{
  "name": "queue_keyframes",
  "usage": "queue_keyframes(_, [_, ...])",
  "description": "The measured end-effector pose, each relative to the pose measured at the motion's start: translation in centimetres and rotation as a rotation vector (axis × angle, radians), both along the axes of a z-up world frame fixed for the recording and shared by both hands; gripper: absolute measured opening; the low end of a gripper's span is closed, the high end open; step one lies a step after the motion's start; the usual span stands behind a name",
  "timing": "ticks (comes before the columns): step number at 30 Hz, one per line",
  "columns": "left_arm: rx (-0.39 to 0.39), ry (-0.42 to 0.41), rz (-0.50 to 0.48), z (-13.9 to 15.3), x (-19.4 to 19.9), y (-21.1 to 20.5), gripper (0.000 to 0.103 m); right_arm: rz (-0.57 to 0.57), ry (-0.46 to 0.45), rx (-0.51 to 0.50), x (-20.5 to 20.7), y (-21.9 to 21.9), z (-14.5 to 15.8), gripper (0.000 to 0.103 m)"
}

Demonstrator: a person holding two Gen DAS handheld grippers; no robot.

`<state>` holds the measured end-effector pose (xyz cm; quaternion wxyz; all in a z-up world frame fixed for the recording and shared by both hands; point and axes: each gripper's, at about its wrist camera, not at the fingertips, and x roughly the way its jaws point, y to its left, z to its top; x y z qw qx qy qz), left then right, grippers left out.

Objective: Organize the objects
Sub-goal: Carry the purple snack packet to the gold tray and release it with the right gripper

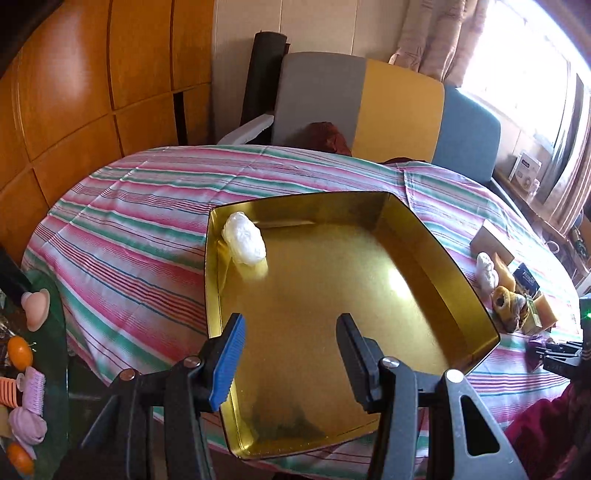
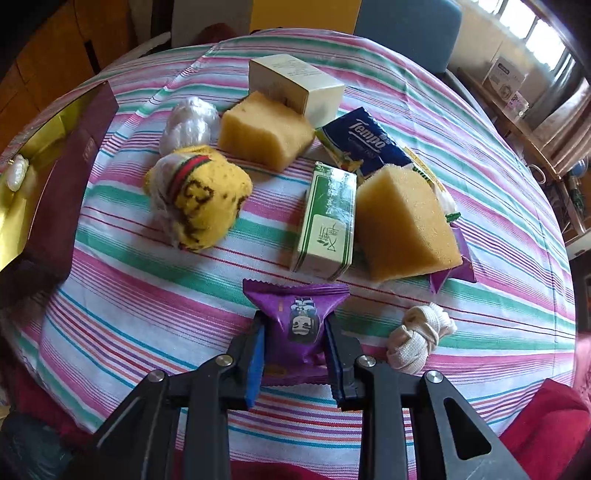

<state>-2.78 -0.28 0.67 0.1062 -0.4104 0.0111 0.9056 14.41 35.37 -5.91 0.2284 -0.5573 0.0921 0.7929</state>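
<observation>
Right gripper (image 2: 295,332) clamps the purple snack packet (image 2: 297,314); left gripper (image 1: 291,339) hangs wide open, empty, over the gold tin (image 1: 436,266).

daylight is pouring in through a window (image 1: 532,85) at the far right, washing out the pale patterned curtain (image 1: 439,33) hanging beside it. glossy wooden wall panels (image 1: 85,77) are catching a soft sheen along the left. a chair (image 1: 388,107) with grey, yellow and blue back sections is standing behind the round desk, which is wearing a pink, green and white striped cloth (image 1: 140,206). a low wooden shelf (image 2: 517,122) is running under the window, carrying a few small boxes.
</observation>
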Motion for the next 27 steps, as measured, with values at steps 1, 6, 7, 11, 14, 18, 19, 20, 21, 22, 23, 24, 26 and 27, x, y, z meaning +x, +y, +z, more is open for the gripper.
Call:
queue_keyframes(1, [-0.003, 0.0, 0.001, 0.0, 0.1, 0.1, 0.051, -0.002, 0.003, 0.005, 0.0, -0.1, 0.0, 0.029])
queue_keyframes(6, [-0.005, -0.008, 0.004, -0.2, 0.1, 0.1, 0.051, -0.034, 0.056, 0.014, 0.4, 0.1, 1.1, 0.029])
queue_keyframes(7, [-0.01, -0.006, 0.003, -0.2, 0.1, 0.1, 0.051, -0.042, 0.072, 0.011, 0.6, 0.2, 1.5, 0.029])
queue_keyframes(11, [-0.014, 0.002, -0.002, -0.2, 0.2, 0.1, 0.051, -0.063, 0.13, 0.001, 0.9, 0.2, 3.2, 0.029])
queue_keyframes(14, [0.022, -0.014, -0.015, -0.3, 0.2, -0.2, 0.051, -0.057, 0.167, -0.004, 0.6, -0.3, 4.5, 0.029])
queue_keyframes(18, [0.037, -0.029, -0.018, -0.3, 0.0, -0.5, 0.051, 0.001, 0.236, -0.01, -1.1, -2.3, 6.8, 0.029])
queue_keyframes(19, [0.046, -0.031, -0.017, -0.3, 0.0, -0.7, 0.051, 0.023, 0.253, -0.009, -1.7, -3.0, 7.4, 0.029])
queue_keyframes(20, [0.053, -0.032, -0.014, -0.3, -0.1, -0.9, 0.051, 0.047, 0.269, -0.015, -2.4, -3.9, 8.0, 0.029])
queue_keyframes(21, [0.058, -0.034, -0.009, -0.2, -0.2, -1.2, 0.051, 0.08, 0.289, -0.029, -3.4, -4.8, 8.6, 0.029])
queue_keyframes(22, [0.06, -0.033, -0.003, -0.1, -0.2, -1.4, 0.051, 0.112, 0.304, -0.04, -4.4, -5.7, 9.1, 0.029])
queue_keyframes(23, [0.062, -0.029, 0.006, 0.0, -0.2, -1.8, 0.051, 0.151, 0.316, -0.057, -5.6, -6.8, 9.5, 0.029])
queue_keyframes(24, [0.071, -0.023, 0.016, 0.2, -0.2, -2.2, 0.051, 0.182, 0.325, -0.074, -6.6, -7.7, 9.7, 0.029])
queue_keyframes(26, [0.076, -0.004, 0.047, 0.6, -0.2, -3.1, 0.051, 0.257, 0.336, -0.106, -9.0, -10.1, 9.8, 0.029])
queue_keyframes(27, [0.065, 0.01, 0.069, 0.9, -0.3, -3.7, 0.051, 0.298, 0.337, -0.124, -10.6, -11.5, 9.7, 0.029])
